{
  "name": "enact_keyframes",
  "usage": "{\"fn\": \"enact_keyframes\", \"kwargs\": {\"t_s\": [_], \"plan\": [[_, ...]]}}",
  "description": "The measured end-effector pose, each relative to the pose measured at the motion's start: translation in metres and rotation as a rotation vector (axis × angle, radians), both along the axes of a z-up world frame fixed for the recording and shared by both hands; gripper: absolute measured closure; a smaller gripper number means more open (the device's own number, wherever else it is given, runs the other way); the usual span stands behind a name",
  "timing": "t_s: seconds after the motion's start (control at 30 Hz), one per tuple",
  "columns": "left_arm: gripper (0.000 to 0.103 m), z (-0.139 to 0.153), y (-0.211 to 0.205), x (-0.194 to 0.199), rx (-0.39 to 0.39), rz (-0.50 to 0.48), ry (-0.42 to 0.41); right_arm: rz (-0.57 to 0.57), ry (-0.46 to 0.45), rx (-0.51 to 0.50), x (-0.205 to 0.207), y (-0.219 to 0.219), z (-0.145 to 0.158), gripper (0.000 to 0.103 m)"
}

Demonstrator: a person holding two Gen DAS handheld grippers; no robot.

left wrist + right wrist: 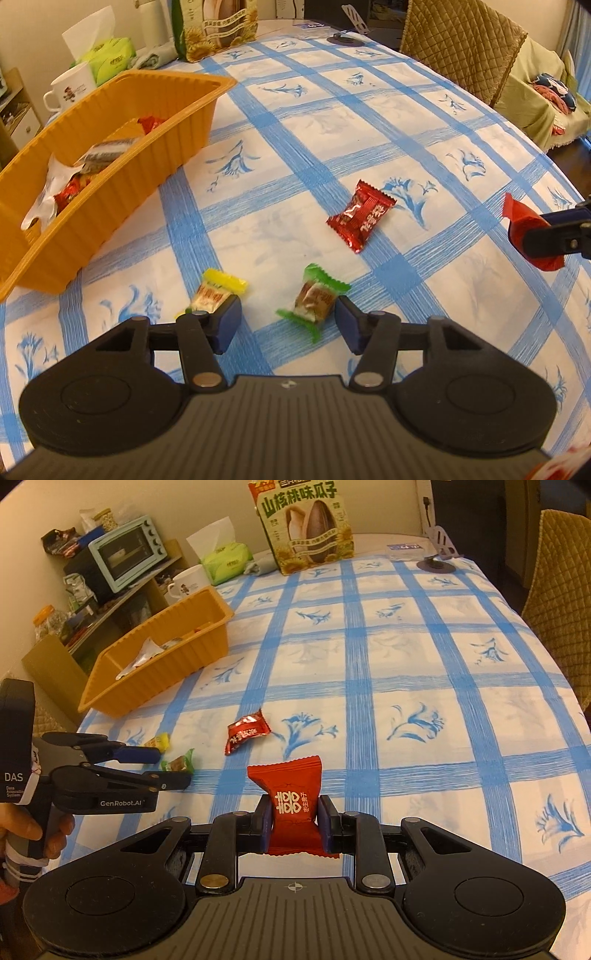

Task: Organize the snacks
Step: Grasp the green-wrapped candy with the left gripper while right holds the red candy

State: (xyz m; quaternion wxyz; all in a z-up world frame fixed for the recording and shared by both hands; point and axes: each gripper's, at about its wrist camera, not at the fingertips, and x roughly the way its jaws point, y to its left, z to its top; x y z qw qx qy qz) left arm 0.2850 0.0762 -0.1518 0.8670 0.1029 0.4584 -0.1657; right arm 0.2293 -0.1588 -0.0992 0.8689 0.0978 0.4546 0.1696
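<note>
Sorting is partly done: the orange tray (110, 192) is already holding several wrapped sweets, while three are still lying loose on the checked surface (406, 664). You are carrying a fourth, a red sweet (293, 805), pinched upright between the right tongs (294, 825) and lifted clear of the cloth. Your left tongs (288, 321) are standing spread, hovering low with the green sweet (314, 301) lying in the gap and no pad pressing it; the yellow sweet (216, 293) is sitting just beside the left finger, partly hidden by it. The dark red sweet (360, 219) is lying farther out, apart from both.

So you are looking at one drop-off and three pickups left, by my reckoning. Room is generous: the cloth between the loose sweets and the tray is lying bare, and the tray's near wall is the only thing to lift over. Watch the tray's outer end, which is sitting close to the surface's left edge, and mind the two tongs crossing near each other.
</note>
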Motion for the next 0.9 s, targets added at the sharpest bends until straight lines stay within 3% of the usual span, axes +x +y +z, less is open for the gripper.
{"fn": "enact_keyframes", "kwargs": {"t_s": [0.37, 0.9], "plan": [[0.084, 0.002, -0.008, 0.003, -0.023, -0.014, 0.006, -0.021, 0.001, -0.005, -0.002, -0.004, 0.001, 0.077], [0.084, 0.023, -0.003, -0.009, -0.047, 0.044, 0.014, 0.000, -0.024, -0.006, -0.007, -0.003, 0.009, 0.077]]}}
